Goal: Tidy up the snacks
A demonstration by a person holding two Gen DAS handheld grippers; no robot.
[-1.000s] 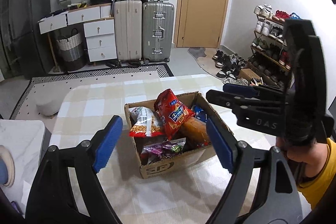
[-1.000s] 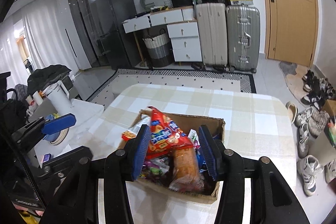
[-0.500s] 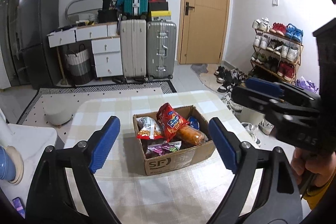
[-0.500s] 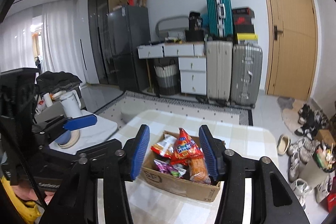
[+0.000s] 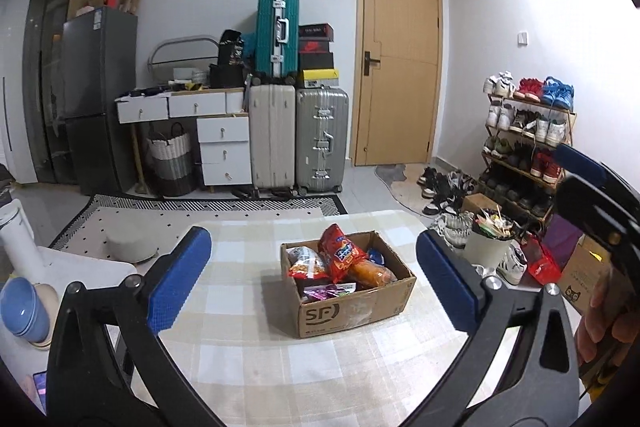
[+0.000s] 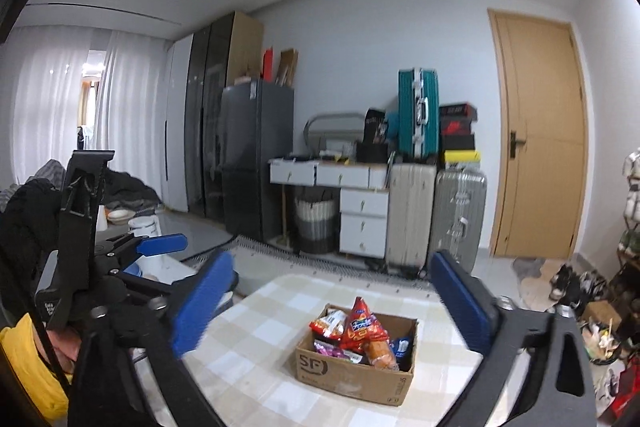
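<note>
Since a second ago both grippers have been drawn back and raised away from the cardboard box (image 5: 352, 301), which is now seen smaller and farther off in both wrist views; the jaws of each have just been opening, and nothing lies between them.

The checked table (image 5: 248, 359) is spread beneath and ahead of both grippers; the box is set on it, well ahead of the fingertips and framed between the blue pads in each view.

The left gripper (image 5: 316, 281) is held with its jaws spread wide and empty; the box is seen ahead of it, slightly nearer the right pad; the right gripper (image 6: 332, 307) is likewise spread wide and empty, with the box ahead and below, nearer its right pad; its left pad is blurred. Part of the right gripper and the hand (image 5: 604, 323) holding it are seen at the right edge of the left wrist view; the left gripper and a yellow sleeve (image 6: 28, 375) are seen at the left edge of the right wrist view.

Inside the box, a red snack bag (image 5: 340, 255) is stood up highest near the middle; an orange packet (image 5: 370, 273) is laid just beside it; a red-and-white bag (image 5: 306, 263) is leaned on the side towards the left pad; a purple packet (image 5: 328, 293) is laid against the near wall.
</note>
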